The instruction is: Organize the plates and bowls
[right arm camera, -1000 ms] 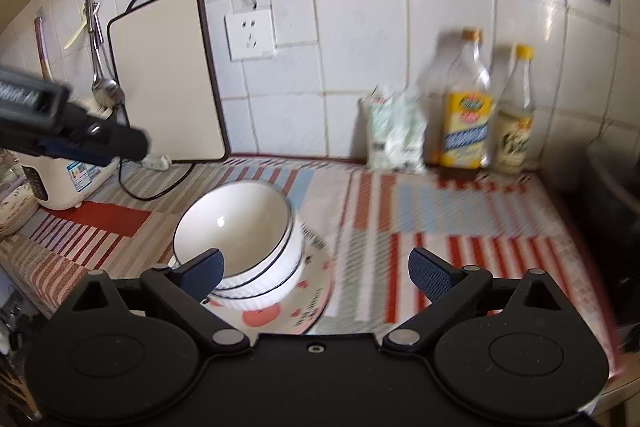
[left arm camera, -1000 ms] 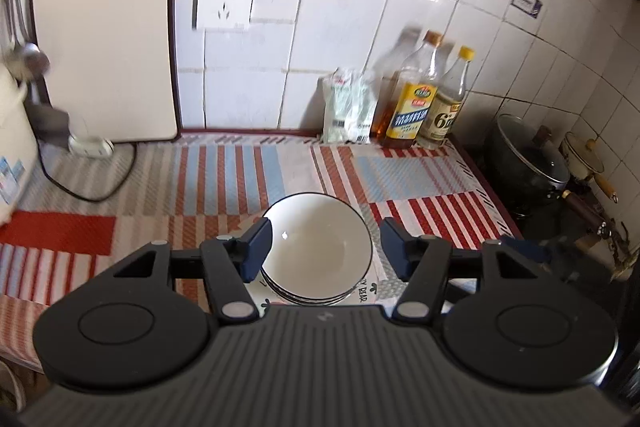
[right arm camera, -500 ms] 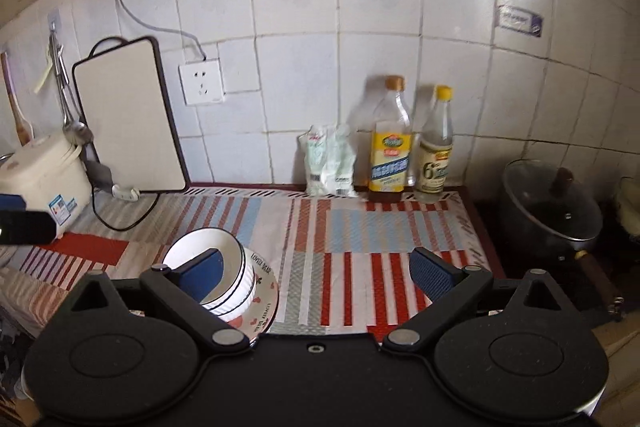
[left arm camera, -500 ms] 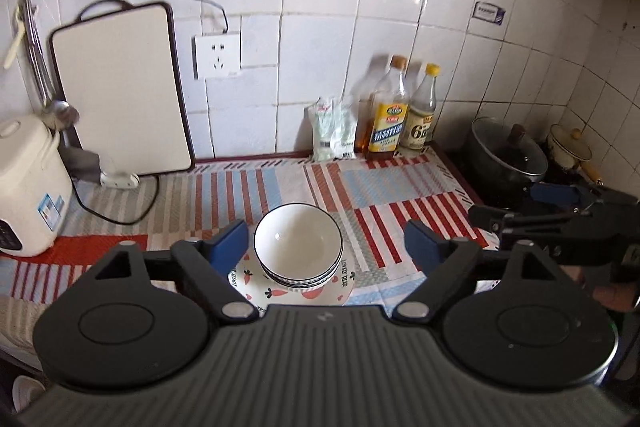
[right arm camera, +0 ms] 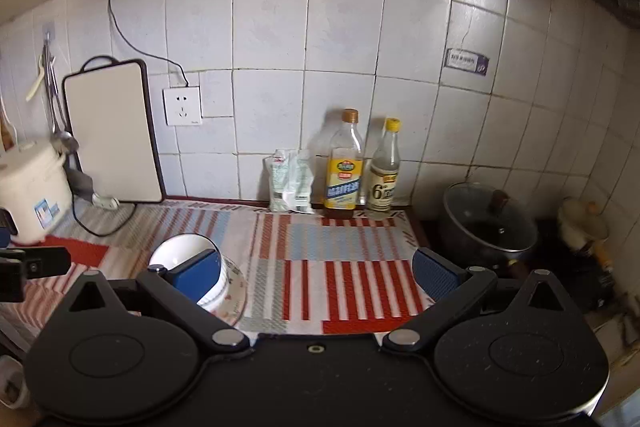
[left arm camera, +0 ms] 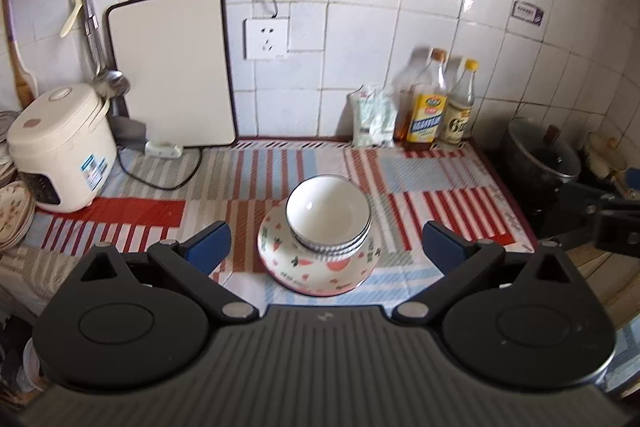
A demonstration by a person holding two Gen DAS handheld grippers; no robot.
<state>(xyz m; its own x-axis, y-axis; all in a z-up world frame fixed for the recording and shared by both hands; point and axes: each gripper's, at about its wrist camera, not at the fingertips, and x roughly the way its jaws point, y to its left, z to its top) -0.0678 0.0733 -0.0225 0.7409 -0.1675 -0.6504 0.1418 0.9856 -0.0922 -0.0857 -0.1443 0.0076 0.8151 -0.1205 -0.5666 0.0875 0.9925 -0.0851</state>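
A white rice cooker (left arm camera: pixel 60 151) stands at the far left, a cutting board (left arm camera: pixel 170 71) leaning on the tiles beside it. Mid-counter on the striped cloth (left arm camera: pixel 248 171), stacked white bowls (left arm camera: pixel 328 213) sit in a strawberry-patterned plate (left arm camera: pixel 320 267). The left gripper (left arm camera: pixel 324 247) has just been opening; its jaws stand wide, nothing between the pads. The right gripper (right arm camera: pixel 316 271) is spread and empty. Two bottles (right arm camera: pixel 344 167) stand rightward; one label shows "6". A lidded pot (right arm camera: pixel 488 227) sits far right.

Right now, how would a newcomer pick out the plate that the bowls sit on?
Find the striped cloth covering the counter. Near its front edge lies a round plate bearing nested white bowls. Its pink fruit pattern sets it apart from those plain bowls.
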